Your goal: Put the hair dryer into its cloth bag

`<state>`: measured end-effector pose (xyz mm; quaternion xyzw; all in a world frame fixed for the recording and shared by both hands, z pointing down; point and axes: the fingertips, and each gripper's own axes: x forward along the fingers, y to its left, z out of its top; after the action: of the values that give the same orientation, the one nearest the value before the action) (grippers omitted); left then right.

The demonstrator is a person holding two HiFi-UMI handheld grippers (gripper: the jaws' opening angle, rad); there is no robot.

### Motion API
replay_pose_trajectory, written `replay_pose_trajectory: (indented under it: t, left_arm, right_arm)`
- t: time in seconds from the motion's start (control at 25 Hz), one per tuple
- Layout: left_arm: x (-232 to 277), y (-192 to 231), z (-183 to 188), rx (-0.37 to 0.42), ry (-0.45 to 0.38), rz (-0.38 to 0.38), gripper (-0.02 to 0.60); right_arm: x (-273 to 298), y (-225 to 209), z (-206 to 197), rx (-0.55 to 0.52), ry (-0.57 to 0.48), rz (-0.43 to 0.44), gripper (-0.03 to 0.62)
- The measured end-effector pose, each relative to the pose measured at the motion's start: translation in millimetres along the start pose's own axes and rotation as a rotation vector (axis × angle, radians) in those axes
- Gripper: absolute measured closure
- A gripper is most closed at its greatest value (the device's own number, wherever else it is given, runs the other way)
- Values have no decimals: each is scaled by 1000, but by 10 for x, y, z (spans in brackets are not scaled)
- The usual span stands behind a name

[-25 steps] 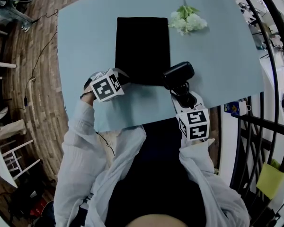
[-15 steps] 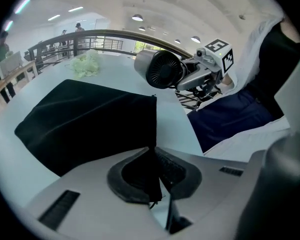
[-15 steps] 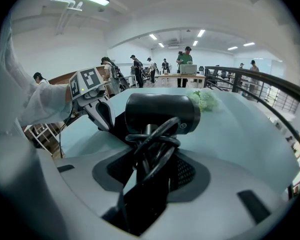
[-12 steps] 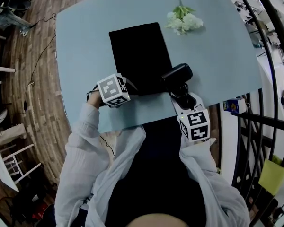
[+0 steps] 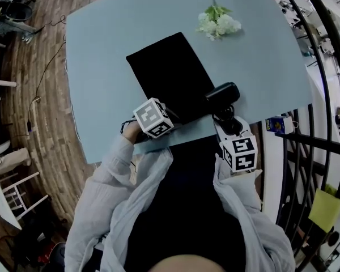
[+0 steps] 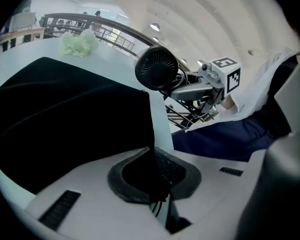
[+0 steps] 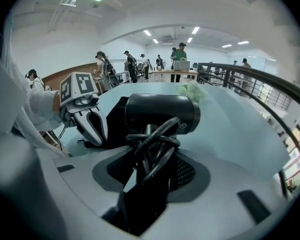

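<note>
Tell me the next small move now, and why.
Probably lift the left gripper slightly to open the mouth. Its jaws, just closed further, pinch the near edge of the cloth bag, which lies flat on the table, while the right gripper holds the hair dryer beside that edge.
</note>
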<state>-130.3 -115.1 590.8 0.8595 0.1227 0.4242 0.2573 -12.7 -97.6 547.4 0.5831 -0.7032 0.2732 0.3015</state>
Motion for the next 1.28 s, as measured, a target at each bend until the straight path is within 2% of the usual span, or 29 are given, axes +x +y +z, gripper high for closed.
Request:
replay_pose_trajectory:
  t: [0.16,0.28,0.68,0.88,1.04,1.28]
  left_arm:
    - [-36,25,-9,22,-25,88,545]
    - [-64,49,-37,33,-33,121,545]
    - [-72,9,-47,57,-32,111,543]
    - [-116,18,-7,61,-44,133,545]
    - [-216,32,98,23,-107,149,548]
    - [-470,74,289,-33,-293,189,551]
  right_arm:
    - [-44,-32,-86,6,9,-4,399]
    - [-61,-7,-118,3,15,-7,399]
    - [-102,38,-155,12,6,-12,399]
    - [-148,21,-164,11,7,-14,399]
    - [-188,45,-202,-12,14,13,399]
    - [-271,248,-251,-123,26,135,399]
